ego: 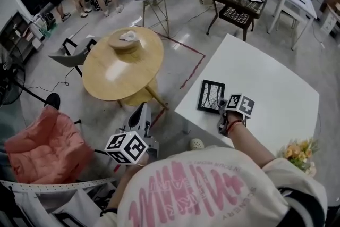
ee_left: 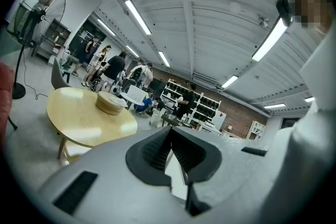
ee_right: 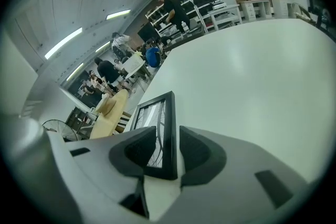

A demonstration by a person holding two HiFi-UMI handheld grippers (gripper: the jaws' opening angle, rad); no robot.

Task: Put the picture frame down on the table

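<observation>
Right gripper view: frame (ee_right: 156,128) flat on table (ee_right: 252,71), its near edge between jaws of my right gripper (ee_right: 169,144). Jaws apart, gap showing at right pad, no squeeze that I can see. Frame's long axis runs straight away from jaws; I judge clean exit is straight back along it. Left gripper (ee_left: 170,139) jaws together, empty, off table, well apart from frame. Right hand nearer.

Black picture frame (ego: 211,96), lying flat on white table (ego: 265,77), near its edge
</observation>
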